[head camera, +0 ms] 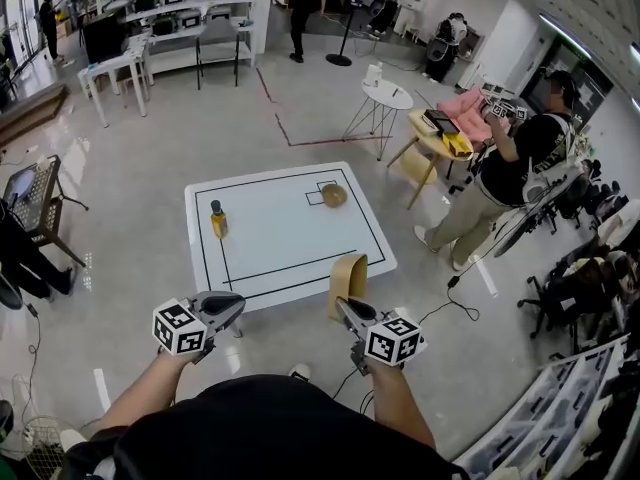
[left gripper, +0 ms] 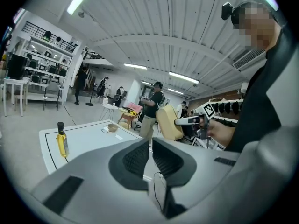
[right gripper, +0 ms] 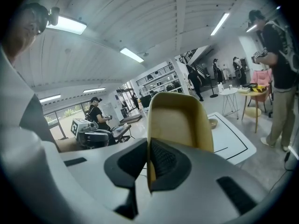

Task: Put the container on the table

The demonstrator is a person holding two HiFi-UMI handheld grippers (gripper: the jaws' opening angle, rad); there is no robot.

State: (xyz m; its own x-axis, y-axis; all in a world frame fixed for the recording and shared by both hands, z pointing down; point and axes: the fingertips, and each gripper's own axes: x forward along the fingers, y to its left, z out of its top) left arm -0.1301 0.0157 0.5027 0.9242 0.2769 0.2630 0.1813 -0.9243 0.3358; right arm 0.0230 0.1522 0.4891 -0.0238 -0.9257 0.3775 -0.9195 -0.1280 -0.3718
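At the table's point(head camera: 290, 243) seven o'clock, the left gripper point(head camera: 232, 306) is empty, its jaws closed together. A bottle point(head camera: 218, 220) stands on the tabletop at nine o'clock. At five o'clock, the right gripper point(head camera: 345, 308) has its jaws clamped on the wall of the container point(head camera: 349, 278), upright beside the table's near corner.

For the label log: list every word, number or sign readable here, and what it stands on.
No text can be read in any view.
Left hand-held gripper and right hand-held gripper: cubes bear black-and-white square markers, patterns only, no letters.
Bottle: any label too small to read.
Container and table: no print, only black lines on the table.
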